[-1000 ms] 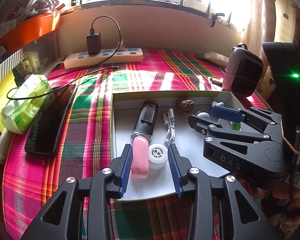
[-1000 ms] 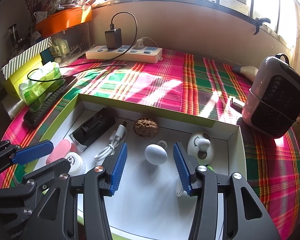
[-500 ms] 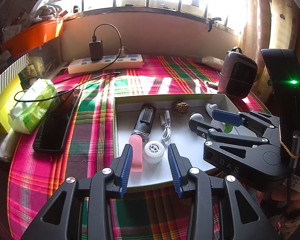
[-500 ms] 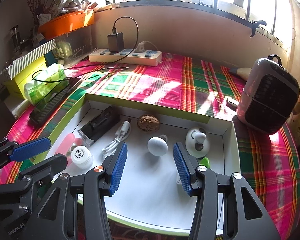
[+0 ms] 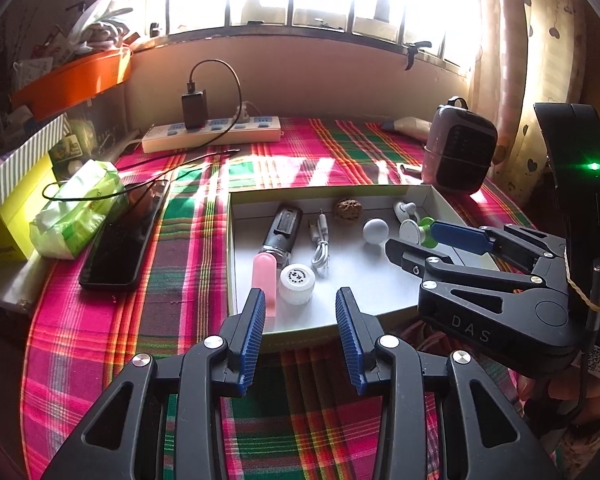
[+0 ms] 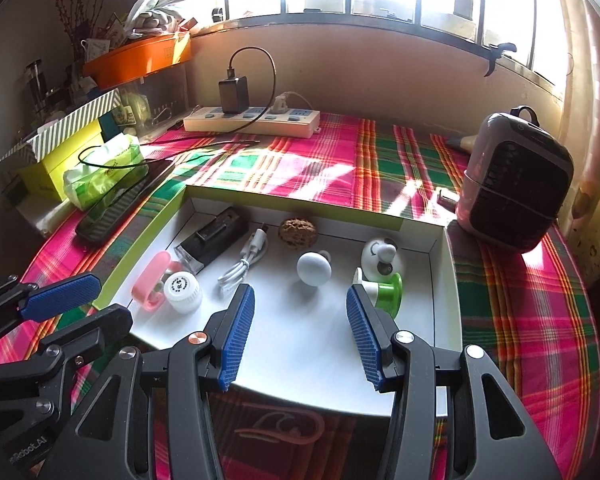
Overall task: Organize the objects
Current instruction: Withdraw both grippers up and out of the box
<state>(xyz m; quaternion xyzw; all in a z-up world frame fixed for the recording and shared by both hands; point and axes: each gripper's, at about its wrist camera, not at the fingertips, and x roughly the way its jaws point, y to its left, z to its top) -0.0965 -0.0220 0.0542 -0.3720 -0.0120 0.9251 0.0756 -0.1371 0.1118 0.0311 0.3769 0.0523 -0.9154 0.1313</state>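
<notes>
Blue ribbed pads lined the fingers of the left gripper (image 5: 300, 322), which were spread wide and held nothing, poised at the near edge of a shallow white box (image 5: 380, 296). The right gripper (image 6: 298, 324) was likewise spread wide and empty, its fingers over the bare white floor near the front of the same box.

Just beyond the left fingers, inside the box, lay a pink tube (image 5: 265, 276) touching a small white jar (image 5: 298, 282). Behind them rested a black rectangular device (image 5: 284, 230) and beside it a coiled white cable (image 5: 320, 246). Farther along the back wall sat a brown walnut (image 6: 299, 231). In front of it, close to the right fingers, were a white ball-shaped object (image 6: 314, 268), a white round gadget (image 6: 380, 256), and a green-and-white piece (image 6: 386, 290) just beside the right finger pad.

The box stood on a table under a pink, green and red plaid cloth (image 6: 340, 168). To the left of the box lay a black phone (image 5: 124, 236) and a green tissue pack (image 5: 76, 208). A white power strip (image 6: 252, 120) lay against the far wall, and a small grey heater (image 6: 516, 180) stood to the right.
</notes>
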